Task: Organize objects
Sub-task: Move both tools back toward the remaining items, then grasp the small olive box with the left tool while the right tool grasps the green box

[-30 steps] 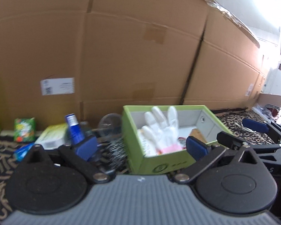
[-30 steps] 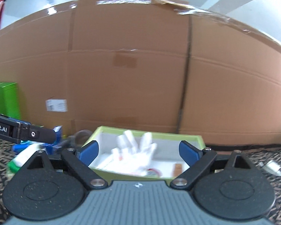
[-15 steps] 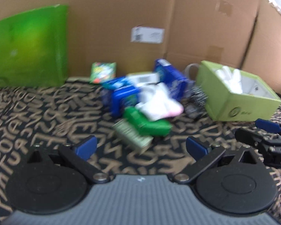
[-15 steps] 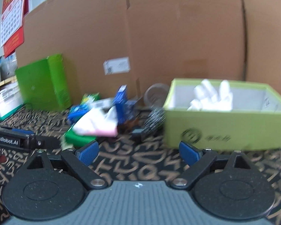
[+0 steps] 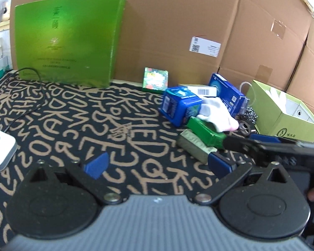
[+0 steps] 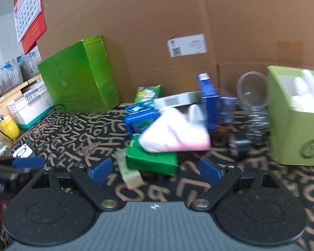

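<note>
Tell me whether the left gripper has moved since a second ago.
Yes. The left gripper has pulled back and swung left: the open green box that filled its view now sits far right, and the tall green carton has appeared.

A storeroom-like workspace: cardboard sheets (image 5: 178,21) as walls, wall calendar (image 6: 28,8), shelved plastic containers (image 6: 8,75).

A black mat (image 5: 77,113) with tan lettering is carrying a jumble of household goods near its back edge. A tall green box (image 5: 67,44) is standing at the back left, an open light-green box (image 5: 282,117) is sitting at the right, and blue cartons (image 5: 180,106), a green packet (image 5: 205,131) and a steel scourer (image 6: 257,125) are lying between them. A white device (image 5: 0,148) is resting at the left edge.
</note>
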{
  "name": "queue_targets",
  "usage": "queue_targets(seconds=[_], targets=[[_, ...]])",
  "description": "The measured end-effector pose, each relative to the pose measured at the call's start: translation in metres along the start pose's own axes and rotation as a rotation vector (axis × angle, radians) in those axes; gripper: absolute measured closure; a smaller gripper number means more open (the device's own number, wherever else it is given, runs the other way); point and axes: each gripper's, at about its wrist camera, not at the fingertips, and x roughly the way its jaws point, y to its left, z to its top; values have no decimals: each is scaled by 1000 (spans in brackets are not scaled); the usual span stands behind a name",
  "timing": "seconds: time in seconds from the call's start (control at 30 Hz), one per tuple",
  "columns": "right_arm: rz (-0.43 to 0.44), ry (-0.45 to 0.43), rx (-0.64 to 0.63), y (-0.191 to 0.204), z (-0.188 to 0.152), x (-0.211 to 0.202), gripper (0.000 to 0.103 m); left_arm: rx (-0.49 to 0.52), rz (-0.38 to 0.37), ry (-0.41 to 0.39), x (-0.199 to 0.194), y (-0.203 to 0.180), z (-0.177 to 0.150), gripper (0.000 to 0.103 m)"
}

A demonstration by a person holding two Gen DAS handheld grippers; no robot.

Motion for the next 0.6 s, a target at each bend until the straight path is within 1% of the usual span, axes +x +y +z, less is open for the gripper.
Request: queue_targets(seconds=[0.1, 0.13, 0.2, 0.27, 0.33, 0.4, 0.47, 0.53, 0.6], targets=[[9, 26, 37, 2, 3, 17, 9, 1, -19, 8, 1, 3, -1, 0], [0, 30, 37, 2, 2, 20, 15, 1, -30, 11, 2, 4, -1, 0], [-3, 64, 49, -2, 1, 24, 37, 4, -48, 16, 5, 2, -1, 0], [11, 67, 86, -10, -1, 17, 37, 4, -66, 17, 9, -3, 0, 0], [-15, 58, 55, -12, -4, 6, 37, 3, -88, 28, 18, -11, 3, 0], [-71, 50, -9, -12, -9, -8, 37, 7, -106, 38, 28, -21, 6, 5], [-126, 52, -56, -14, -16, -20, 37, 18, -106, 52, 41, -34, 10, 19], [-159, 58, -68, -20, -22, -30, 37, 21, -95, 69, 57, -47, 13, 23], [-171, 56, -60, -24, -26, -40, 37, 34, -74, 79, 71, -59, 15, 26]])
